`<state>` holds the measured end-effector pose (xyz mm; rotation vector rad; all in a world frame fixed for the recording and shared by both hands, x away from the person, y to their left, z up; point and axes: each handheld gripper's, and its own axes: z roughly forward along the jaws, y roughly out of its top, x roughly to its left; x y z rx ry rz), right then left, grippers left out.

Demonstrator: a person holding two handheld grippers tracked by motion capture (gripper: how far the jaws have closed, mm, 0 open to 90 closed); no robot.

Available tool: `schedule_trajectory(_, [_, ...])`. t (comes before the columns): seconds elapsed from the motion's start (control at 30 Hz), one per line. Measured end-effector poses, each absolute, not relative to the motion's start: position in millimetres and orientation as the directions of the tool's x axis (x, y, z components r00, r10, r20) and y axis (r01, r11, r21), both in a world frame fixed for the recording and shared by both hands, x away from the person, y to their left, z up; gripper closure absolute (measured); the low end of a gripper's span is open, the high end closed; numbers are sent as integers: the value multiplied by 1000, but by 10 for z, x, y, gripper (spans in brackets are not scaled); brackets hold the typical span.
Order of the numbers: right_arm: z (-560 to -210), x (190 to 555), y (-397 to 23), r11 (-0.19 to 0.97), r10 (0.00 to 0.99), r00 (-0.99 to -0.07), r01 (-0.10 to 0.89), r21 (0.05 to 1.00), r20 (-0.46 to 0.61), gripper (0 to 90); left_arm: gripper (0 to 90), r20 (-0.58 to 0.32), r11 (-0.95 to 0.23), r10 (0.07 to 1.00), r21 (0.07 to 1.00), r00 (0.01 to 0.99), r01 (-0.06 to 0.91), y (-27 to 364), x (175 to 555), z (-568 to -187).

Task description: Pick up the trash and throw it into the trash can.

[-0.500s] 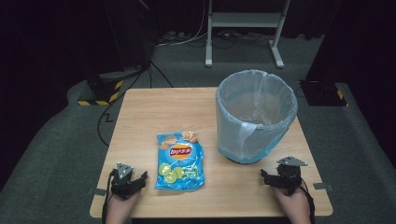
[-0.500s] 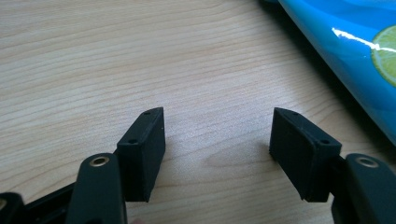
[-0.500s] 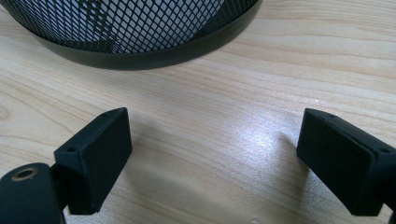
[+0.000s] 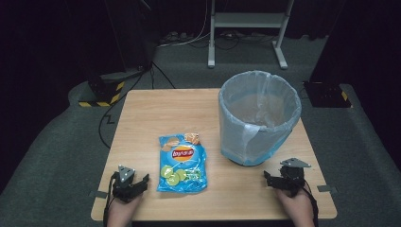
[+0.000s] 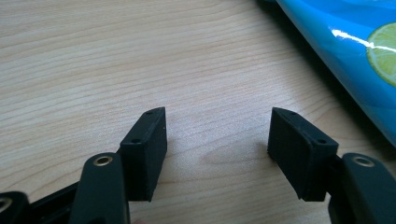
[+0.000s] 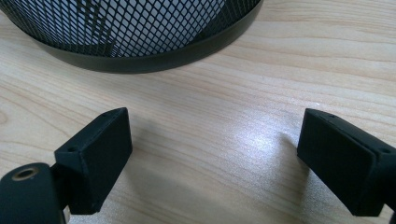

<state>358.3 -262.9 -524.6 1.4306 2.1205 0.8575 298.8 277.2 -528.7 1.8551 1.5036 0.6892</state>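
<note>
Presently my left gripper [image 4: 142, 182] rests low at the near left of the table [image 4: 142, 113], jaws spread wide with nothing but bare wood between them in the left gripper view [image 5: 217, 140]. The chip bag [image 4: 182, 162] lies flat just to its right, label up, near the table's middle, and its blue edge [image 5: 345, 51] shows beside my right-hand jaw in that view. Risk here: the film looks slick and puffed with air, so if I close on the flat face the pads may skid off, and if I squeeze the belly hard I could crush the chips or burst the bag; a pinch at the crimped seam seems safer. Farther right stands the lined mesh bin [image 4: 259, 118], its black base [image 6: 140, 56] close ahead of my right gripper [image 4: 268, 180], which also sits wide open and empty. The bin looks light; a careless swing with the bag could nudge or tip it, or snag the liner.
</note>
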Motion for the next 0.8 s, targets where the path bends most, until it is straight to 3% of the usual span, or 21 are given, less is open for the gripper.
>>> schedule_trajectory(0.8, [-5242, 3568, -2620, 272, 930, -366, 656, 704, -19, 120, 413, 1, -134, 979, 759, 205, 637, 2768, 2989, -5286])
